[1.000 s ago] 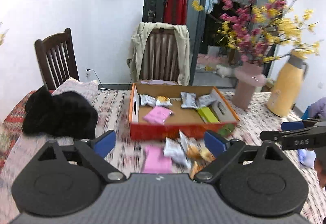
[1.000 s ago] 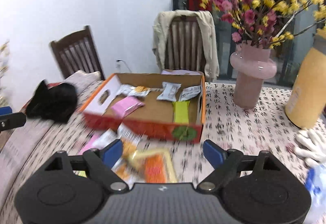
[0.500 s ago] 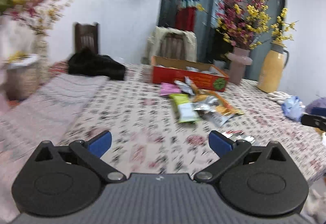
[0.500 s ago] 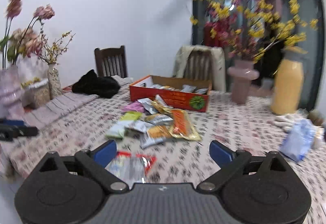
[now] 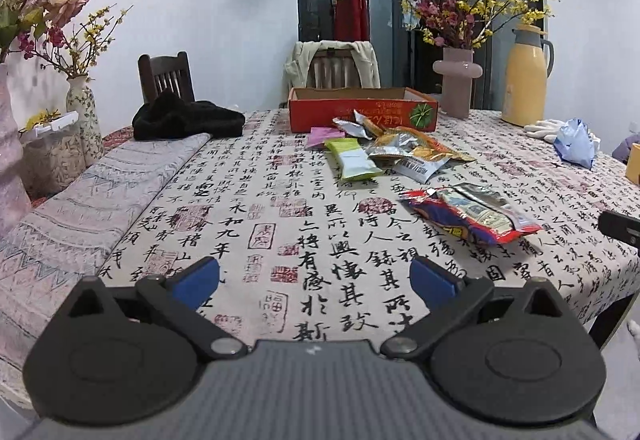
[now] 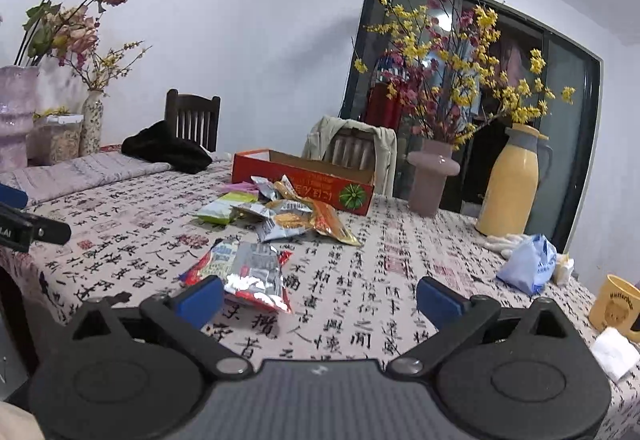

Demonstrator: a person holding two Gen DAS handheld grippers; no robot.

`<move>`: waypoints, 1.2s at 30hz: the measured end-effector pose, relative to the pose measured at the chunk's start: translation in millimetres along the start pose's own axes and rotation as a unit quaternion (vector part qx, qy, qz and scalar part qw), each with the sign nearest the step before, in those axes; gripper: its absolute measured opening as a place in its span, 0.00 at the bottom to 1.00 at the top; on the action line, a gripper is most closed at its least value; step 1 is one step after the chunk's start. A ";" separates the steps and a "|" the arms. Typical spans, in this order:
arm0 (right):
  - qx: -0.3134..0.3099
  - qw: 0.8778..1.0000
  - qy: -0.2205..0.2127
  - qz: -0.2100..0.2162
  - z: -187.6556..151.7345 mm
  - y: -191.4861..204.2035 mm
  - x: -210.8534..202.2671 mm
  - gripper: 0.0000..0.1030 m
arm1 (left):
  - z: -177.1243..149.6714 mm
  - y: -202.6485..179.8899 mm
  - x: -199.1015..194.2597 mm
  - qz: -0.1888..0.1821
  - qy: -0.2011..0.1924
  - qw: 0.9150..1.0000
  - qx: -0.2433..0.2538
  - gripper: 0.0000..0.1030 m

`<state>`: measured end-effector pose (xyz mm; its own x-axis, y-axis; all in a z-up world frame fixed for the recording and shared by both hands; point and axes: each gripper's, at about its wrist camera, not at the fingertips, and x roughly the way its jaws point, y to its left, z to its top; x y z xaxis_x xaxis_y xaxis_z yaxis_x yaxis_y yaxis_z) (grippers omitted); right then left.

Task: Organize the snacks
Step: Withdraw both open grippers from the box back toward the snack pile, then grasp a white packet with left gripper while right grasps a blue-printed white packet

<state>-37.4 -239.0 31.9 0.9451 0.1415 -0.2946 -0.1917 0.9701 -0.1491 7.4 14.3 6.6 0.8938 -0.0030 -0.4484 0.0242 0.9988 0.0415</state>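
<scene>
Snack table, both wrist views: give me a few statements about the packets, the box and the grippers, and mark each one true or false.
1. The red and silver packet lies apart from the snack pile. True.
2. The orange box stands nearer the cameras than the pile. False: it stands behind the pile.
3. The right gripper is clamped on a packet. False: its jaws have just been opening and hold nothing.
4. The left gripper is open, with only tablecloth showing between its jaws. True.
5. The yellow jug lies tipped over. False: it stands upright.

Home dining room: table (image 5: 280,199), chairs (image 5: 166,77), vases (image 5: 457,79).
</scene>
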 end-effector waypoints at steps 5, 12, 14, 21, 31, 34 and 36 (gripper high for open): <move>0.011 1.000 0.002 0.000 -2.3 -2.7 7.7 1.00 | -4.3 0.9 6.7 -0.001 0.012 1.000 0.000 1.00; 0.032 0.999 0.006 0.021 2.7 -11.4 39.0 1.00 | 15.8 14.5 33.8 0.009 0.006 1.000 -0.011 1.00; 0.040 0.999 0.009 0.028 8.1 -14.6 52.7 1.00 | 24.4 19.6 48.3 0.003 0.012 1.000 -0.010 1.00; 0.082 0.995 0.031 0.049 28.2 -35.3 106.8 0.99 | 57.1 25.3 103.5 -0.011 0.038 0.999 0.013 1.00; 0.151 0.971 0.123 0.137 66.0 -50.9 215.8 0.82 | 113.0 -2.0 179.0 -0.107 0.060 0.992 0.024 0.78; 0.154 0.966 0.148 0.143 71.0 -44.5 250.4 0.74 | 131.2 -17.7 214.3 -0.150 0.084 0.985 0.021 0.72; 0.155 0.963 0.162 0.149 72.0 -39.0 272.6 0.64 | 139.0 -28.5 236.2 -0.170 0.098 0.980 0.023 0.68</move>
<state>246.8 -224.1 25.3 0.7191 0.4020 -0.5667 -0.3053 0.9155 0.2620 280.2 -21.6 23.6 0.7274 -0.3225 -0.6058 0.3309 0.9381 -0.1021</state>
